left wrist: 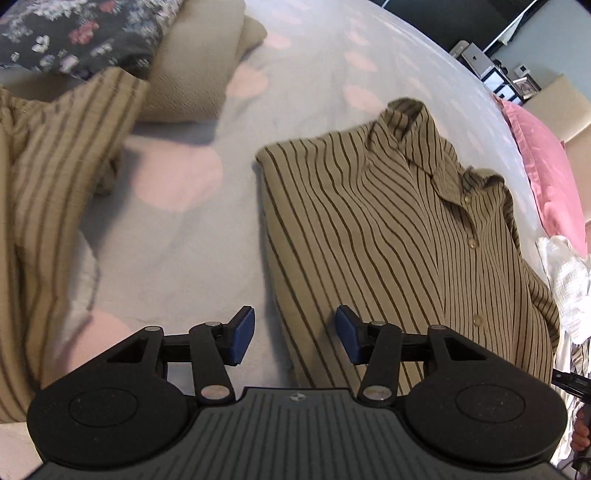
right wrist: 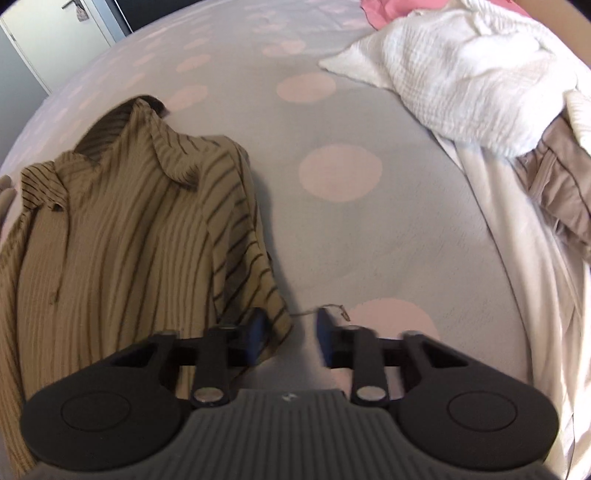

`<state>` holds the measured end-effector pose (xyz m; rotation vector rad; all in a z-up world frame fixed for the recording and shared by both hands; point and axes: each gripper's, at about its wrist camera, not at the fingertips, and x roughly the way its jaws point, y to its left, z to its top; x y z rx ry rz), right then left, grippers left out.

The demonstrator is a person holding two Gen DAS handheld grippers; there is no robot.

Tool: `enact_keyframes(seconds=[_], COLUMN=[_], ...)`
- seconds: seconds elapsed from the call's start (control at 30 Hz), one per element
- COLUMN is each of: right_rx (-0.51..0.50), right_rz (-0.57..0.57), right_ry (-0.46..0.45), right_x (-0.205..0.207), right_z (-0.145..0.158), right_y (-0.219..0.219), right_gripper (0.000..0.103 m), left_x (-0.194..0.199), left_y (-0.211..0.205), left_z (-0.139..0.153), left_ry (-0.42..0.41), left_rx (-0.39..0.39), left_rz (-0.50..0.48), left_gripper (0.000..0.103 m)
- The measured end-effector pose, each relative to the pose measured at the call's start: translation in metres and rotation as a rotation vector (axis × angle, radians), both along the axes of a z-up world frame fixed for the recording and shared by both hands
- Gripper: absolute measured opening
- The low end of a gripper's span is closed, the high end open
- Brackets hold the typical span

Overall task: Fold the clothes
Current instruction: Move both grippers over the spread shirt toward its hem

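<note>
A pale grey bedsheet with large pink dots [right wrist: 369, 240] covers the bed, and a tan button-up shirt with thin dark stripes [left wrist: 388, 240] lies partly folded on it, collar away from the cameras. The left gripper [left wrist: 294, 334] hangs released over the shirt's near edge; the right gripper [right wrist: 291, 334] is likewise spread, grasping nothing, at the shirt's right hem. A crumpled white textured cloth [right wrist: 461, 70] and a pink pillow [left wrist: 546, 173] lie to the right, a dark floral fabric [left wrist: 74, 37] far left. A white door [right wrist: 59, 33] stands beyond the bed.

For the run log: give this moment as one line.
task: fold clothes | item: tan button-up shirt with dark stripes, lying on dotted grey bedsheet | left gripper: open, empty, at shirt's side edge | right gripper: open, empty, at shirt's hem corner
</note>
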<state>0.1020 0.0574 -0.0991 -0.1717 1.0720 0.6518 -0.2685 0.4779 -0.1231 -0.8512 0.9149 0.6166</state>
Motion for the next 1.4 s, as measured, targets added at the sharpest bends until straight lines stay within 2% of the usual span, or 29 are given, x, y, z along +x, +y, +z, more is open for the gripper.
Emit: enact_keyframes(seconds=[0.03,0.07,0.13,0.2,0.3,0.5,0.73,0.87,1.13,1.3,1.4], right_rx=[-0.003,-0.006,-0.013,-0.019,-0.022,-0.033,-0.127,-0.177,-0.325,-0.304,-0.234], right_rz=[-0.005,-0.010,-0.021,-0.031,-0.077,-0.191,-0.268,-0.286,-0.237,-0.209,-0.177], right_ry=[-0.008,-0.015,-0.030,-0.045,-0.085,-0.187,-0.276,-0.317,-0.345,-0.383,-0.399], right_x=[0.001,0.001,0.003,0.004,0.016,0.063,0.119,0.148,0.174,0.174,0.167], right_z=[-0.001,-0.001,-0.002,-0.003,0.011,0.054,0.066,0.063,0.024,0.036,0.054], right_y=[0.001,0.002,0.005,0.007,0.002,-0.016,-0.011,0.008,0.047,0.043,0.043], right_gripper=[0.010,0.003,0.003,0.002,0.002,0.002,0.002,0.002,0.005,0.015,0.018], left_x=[0.001,0.003,0.005,0.008,0.008,-0.002,-0.018,-0.023,-0.024,-0.024,-0.023], left_y=[0.000,0.000,-0.002,-0.003,0.000,0.023,0.056,0.067,0.077,0.081,0.081], left_z=[-0.001,-0.002,0.000,0.004,0.018,0.060,0.076,0.069,0.052,0.041,0.037], left_ry=[-0.004,-0.008,-0.016,-0.024,-0.047,-0.097,-0.101,-0.083,-0.045,-0.021,-0.011], left_rx=[-0.005,-0.009,0.009,0.044,0.094,0.210,0.284,0.279,0.265,0.250,0.248], left_rz=[-0.002,-0.005,-0.010,-0.017,-0.002,0.088,0.200,0.223,0.225,0.224,0.221], left_gripper=[0.024,0.015,0.002,0.000,0.000,0.000,0.000,0.000,0.000,0.000,0.000])
